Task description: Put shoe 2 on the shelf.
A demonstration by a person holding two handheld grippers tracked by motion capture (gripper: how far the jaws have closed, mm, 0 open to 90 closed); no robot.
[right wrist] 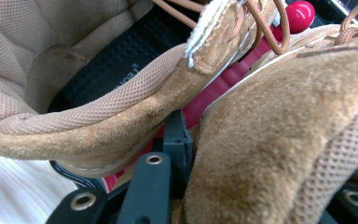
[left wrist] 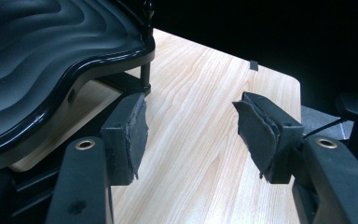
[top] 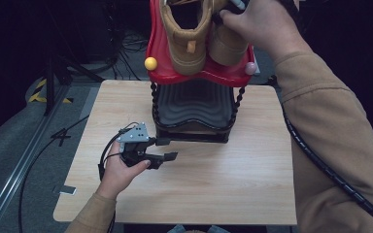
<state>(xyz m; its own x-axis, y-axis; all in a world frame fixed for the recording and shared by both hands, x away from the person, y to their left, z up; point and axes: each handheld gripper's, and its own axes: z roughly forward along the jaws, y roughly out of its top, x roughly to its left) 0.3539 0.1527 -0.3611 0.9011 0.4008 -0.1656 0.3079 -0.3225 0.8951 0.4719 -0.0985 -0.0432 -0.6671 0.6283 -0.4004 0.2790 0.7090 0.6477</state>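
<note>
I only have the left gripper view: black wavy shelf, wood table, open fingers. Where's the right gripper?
Observer: It's up at the red top shelf of the rack. The right gripper is at the tan boot on the right of the high view.
Operator: Holding it?
Observer: The boot's collar sits between its fingers. One finger is hidden, so I can't confirm a grip.
Operator: Anything else on that shelf?
Observer: A second tan boot stands right beside it, heel toward the person.
</note>
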